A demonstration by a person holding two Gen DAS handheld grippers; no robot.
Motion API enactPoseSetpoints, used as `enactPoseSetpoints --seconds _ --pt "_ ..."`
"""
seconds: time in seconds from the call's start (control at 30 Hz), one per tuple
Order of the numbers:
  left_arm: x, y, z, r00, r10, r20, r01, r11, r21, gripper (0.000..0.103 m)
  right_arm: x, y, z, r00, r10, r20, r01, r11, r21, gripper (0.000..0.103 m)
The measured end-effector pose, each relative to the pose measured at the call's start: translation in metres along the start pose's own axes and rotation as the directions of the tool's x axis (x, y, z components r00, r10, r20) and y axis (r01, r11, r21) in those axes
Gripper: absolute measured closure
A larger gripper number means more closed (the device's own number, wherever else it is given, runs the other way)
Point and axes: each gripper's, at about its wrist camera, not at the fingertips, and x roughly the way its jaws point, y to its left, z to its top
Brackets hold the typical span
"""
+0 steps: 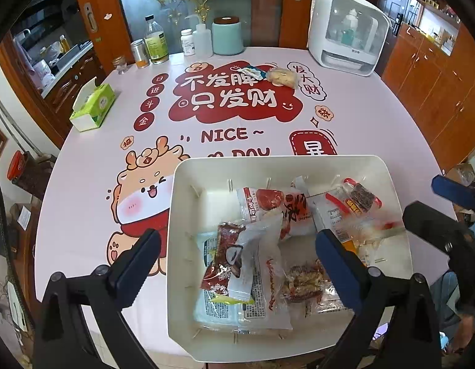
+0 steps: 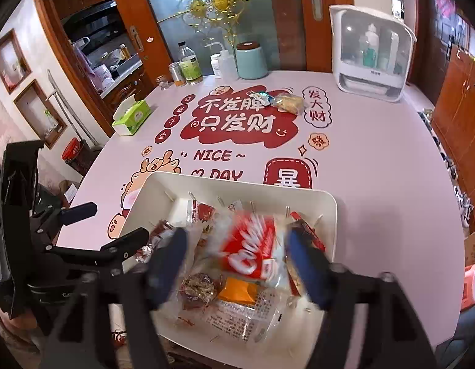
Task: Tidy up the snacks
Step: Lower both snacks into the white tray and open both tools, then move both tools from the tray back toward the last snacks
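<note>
From the left wrist, the left gripper (image 1: pixel 237 264) hangs over the cream bin (image 1: pixel 400 215) with its fingers spread wide and nothing between them; one finger is outside the bin's left wall, the other over the packets inside. The bin sits at 6 o'clock on the printed table (image 1: pixel 83 160). Inside lie a dark red packet (image 1: pixel 222 258), a white packet (image 1: pixel 268 276) beside it and a red-and-white packet (image 1: pixel 280 206) toward the far wall. At 3 o'clock the right gripper (image 1: pixel 449 212) reaches in past the bin's right rim. Far off at 12 o'clock two loose snacks (image 1: pixel 279 77) lie on the table, well apart from the bin. A tissue box (image 1: pixel 93 107) is at 10 o'clock and a white appliance (image 1: pixel 348 30) at 1 o'clock.

From the right wrist, the right gripper (image 2: pixel 234 255) is above the bin (image 2: pixel 326 212), fingers wide apart. A red cookie pack (image 2: pixel 252 249) lies between them, blurred; it seems to be touching neither finger, though the blur makes that uncertain. Below it sit an orange packet (image 2: pixel 240 290) and a clear printed packet (image 2: pixel 240 313). The left gripper (image 2: pixel 111 227) shows at 9 o'clock, open by the bin's left rim. The loose snacks (image 2: pixel 283 101) are at 12 o'clock.
</note>
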Motion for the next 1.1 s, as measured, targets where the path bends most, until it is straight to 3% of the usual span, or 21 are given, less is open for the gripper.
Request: enactPoseSetpoints --seconds 0.07,0.87,1.1 --pt "0.001 -0.001 -0.001 1.0 0.006 -0.003 -0.006 1.0 0.005 0.003 -0.001 0.002 0.0 1.0 -0.005 0.011 0.005 1.0 -0.011 0.015" --pt "-0.005 -0.009 -0.012 0.999 0.052 0.01 -0.052 0.998 0.03 0.003 0.004 0.006 -0.009 0.999 0.029 -0.026 -0.028 1.0 0.008 0.015" --pt "0.009 -0.005 -0.006 0.999 0.023 -0.047 -0.021 0.999 0.044 0.003 0.005 0.002 -0.009 0.999 0.025 -0.026 -0.024 0.999 0.041 0.015"
